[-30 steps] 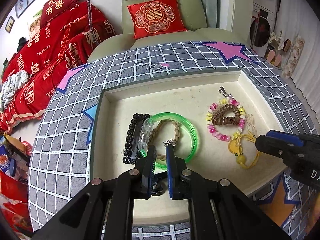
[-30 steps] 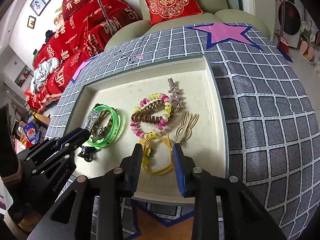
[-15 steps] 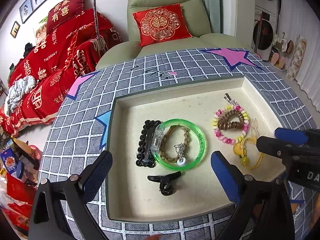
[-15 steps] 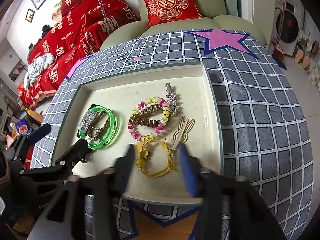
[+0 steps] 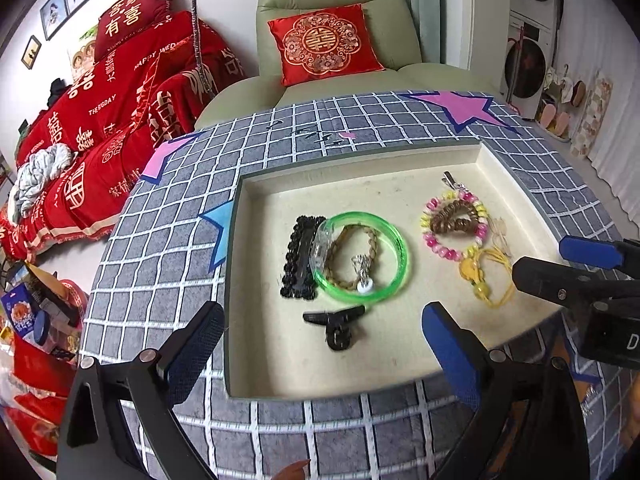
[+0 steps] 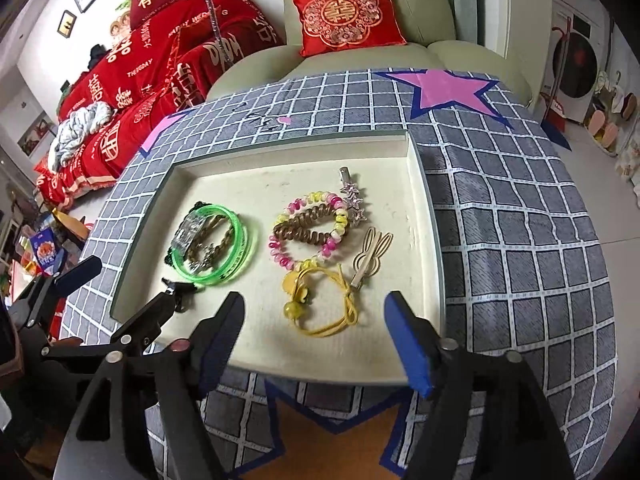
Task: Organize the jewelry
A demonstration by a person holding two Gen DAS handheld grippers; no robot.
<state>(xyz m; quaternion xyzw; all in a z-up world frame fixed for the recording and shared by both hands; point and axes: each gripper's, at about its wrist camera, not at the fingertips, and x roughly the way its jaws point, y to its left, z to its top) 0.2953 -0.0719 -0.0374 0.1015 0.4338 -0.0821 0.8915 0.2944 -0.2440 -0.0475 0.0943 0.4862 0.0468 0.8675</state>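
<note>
Behind the green bangle a black clip is mostly hidden; left gripper gapes empty, right gripper has just been opening, empty too.

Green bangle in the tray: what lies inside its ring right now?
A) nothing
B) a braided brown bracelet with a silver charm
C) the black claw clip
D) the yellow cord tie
B: the braided brown bracelet lies within the green bangle, while the black claw clip sits outside, nearer the camera.

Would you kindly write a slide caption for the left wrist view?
Open left tool above a cream tray holding a black clip, green bangle and beaded bracelets.
</note>
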